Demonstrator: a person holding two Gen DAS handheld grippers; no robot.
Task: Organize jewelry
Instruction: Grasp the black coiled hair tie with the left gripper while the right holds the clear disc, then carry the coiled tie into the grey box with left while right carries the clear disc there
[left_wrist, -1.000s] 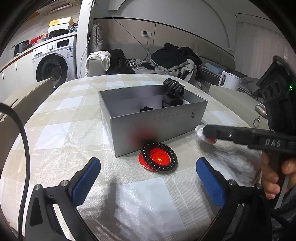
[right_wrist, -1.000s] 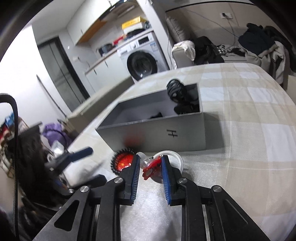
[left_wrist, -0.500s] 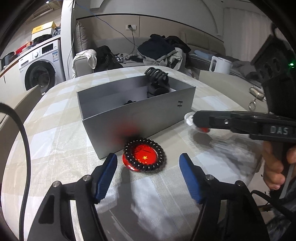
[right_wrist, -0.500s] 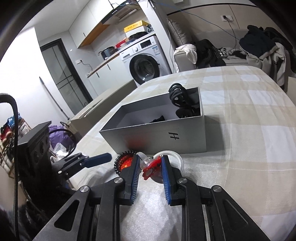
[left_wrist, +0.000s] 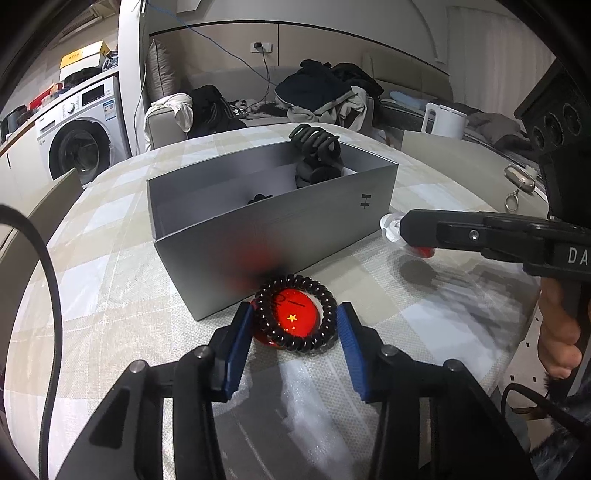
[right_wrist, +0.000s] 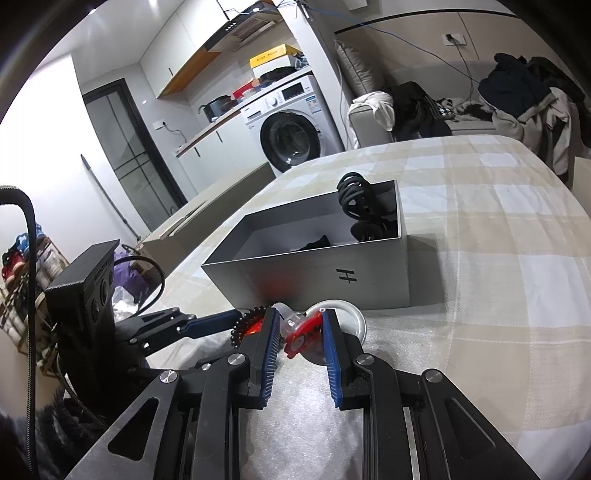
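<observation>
While black hair clips (left_wrist: 314, 147) already sit inside the grey box (left_wrist: 273, 229), two pieces are left on the table in front of it. Before the box's left half, the left gripper (left_wrist: 293, 332) is spread around the coiled hair tie (left_wrist: 295, 314) on a red badge (left_wrist: 291, 319). By the box's right corner, the right gripper (right_wrist: 299, 336) pinches a red-and-clear trinket (right_wrist: 306, 332).

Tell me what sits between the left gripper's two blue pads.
In the left wrist view, the left gripper brackets a black coil hair tie lying on a red round badge, just before the grey box.
</observation>
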